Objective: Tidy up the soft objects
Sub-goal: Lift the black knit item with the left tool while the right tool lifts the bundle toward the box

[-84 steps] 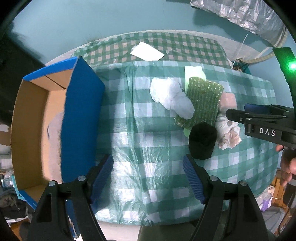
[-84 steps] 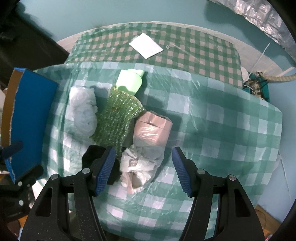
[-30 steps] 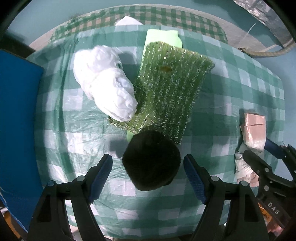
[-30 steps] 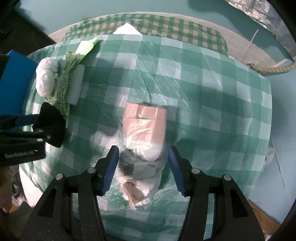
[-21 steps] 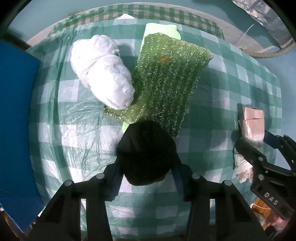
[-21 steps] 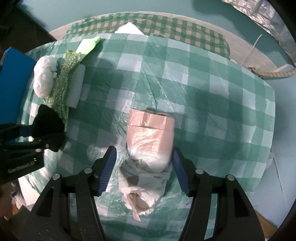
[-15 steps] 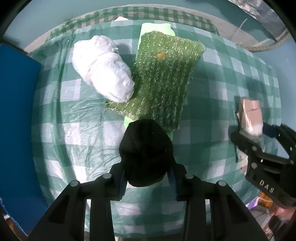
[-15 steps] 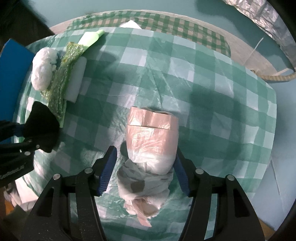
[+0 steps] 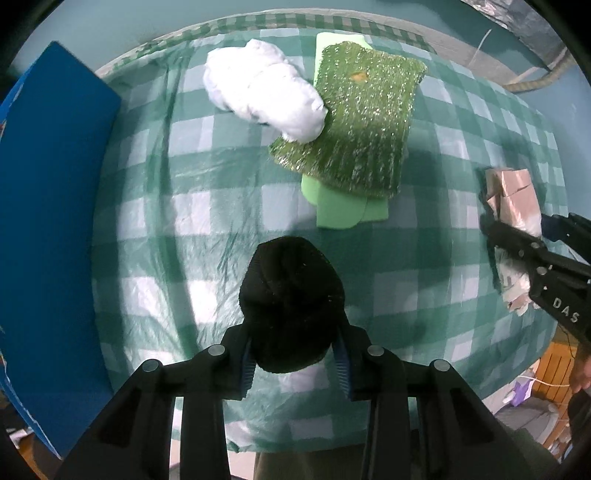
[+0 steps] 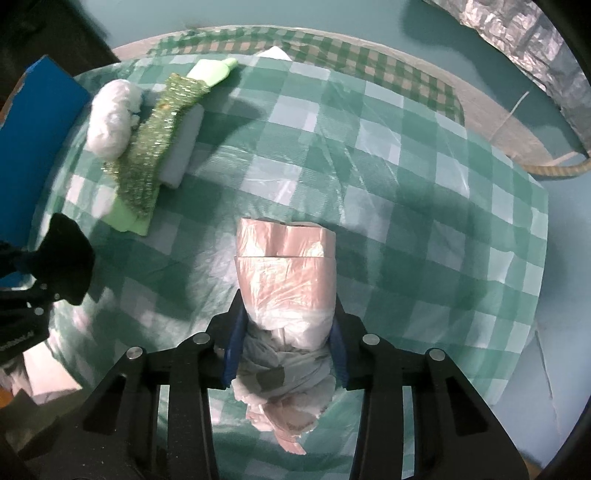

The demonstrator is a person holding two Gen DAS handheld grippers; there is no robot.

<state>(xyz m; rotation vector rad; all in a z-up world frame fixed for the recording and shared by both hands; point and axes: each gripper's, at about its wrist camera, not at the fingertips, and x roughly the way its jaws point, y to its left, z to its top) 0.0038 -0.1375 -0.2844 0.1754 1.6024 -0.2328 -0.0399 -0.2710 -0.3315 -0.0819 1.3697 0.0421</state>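
My left gripper (image 9: pixel 293 363) is shut on a black soft bundle (image 9: pixel 291 302) and holds it above the checked tablecloth. My right gripper (image 10: pixel 284 350) is shut on a pink bundle wrapped in clear plastic (image 10: pixel 286 266), lifted off the cloth; it also shows at the right of the left wrist view (image 9: pixel 511 199). On the table lie a white plastic-wrapped bundle (image 9: pixel 264 92), a glittery green scrubbing cloth (image 9: pixel 358 122) and a light green foam piece (image 9: pixel 341 210) under it. The black bundle shows at the left of the right wrist view (image 10: pixel 68 254).
A blue cardboard box (image 9: pixel 48 221) stands at the table's left edge. A white sponge block (image 10: pixel 183 147) lies beside the green cloth. A white paper (image 10: pixel 277 53) lies at the far edge. Silver foil (image 10: pixel 517 33) hangs on the wall at the upper right.
Both grippers closed on their bundles: the left on the black one, the right on the pink wrapped one. Both have since lifted and pulled back from the green cloth.
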